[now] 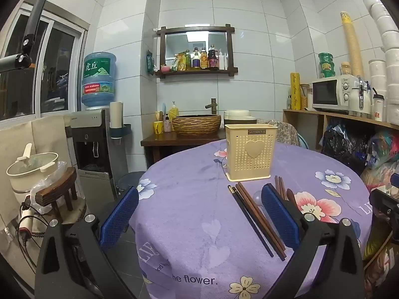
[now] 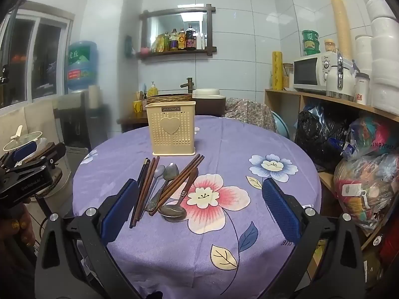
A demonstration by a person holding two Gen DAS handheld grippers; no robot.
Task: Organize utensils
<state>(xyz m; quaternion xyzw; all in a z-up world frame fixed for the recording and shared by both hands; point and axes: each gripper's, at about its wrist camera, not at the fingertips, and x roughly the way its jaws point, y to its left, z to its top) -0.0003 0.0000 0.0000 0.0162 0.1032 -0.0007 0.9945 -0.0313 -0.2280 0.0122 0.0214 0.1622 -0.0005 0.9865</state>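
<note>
A cream perforated utensil holder (image 2: 171, 130) with a heart on its front stands upright on the round table; it also shows in the left wrist view (image 1: 250, 155). In front of it lie brown and dark chopsticks (image 2: 142, 189), two metal spoons (image 2: 166, 174), more brown chopsticks (image 2: 178, 184) and a large spoon (image 2: 173, 211). My right gripper (image 2: 200, 209) is open and empty, just in front of this pile. My left gripper (image 1: 199, 215) is open and empty at the table's left edge, with chopsticks (image 1: 256, 219) near its right finger (image 1: 279, 214). The left gripper shows in the right wrist view (image 2: 27, 172).
The table wears a purple floral cloth (image 2: 224, 236). A water dispenser (image 1: 97, 134) and a pot on a stool (image 1: 32, 172) stand left. A basin counter (image 1: 197, 124) is behind. Shelves with a microwave (image 2: 311, 73) and bags (image 2: 361, 186) are right.
</note>
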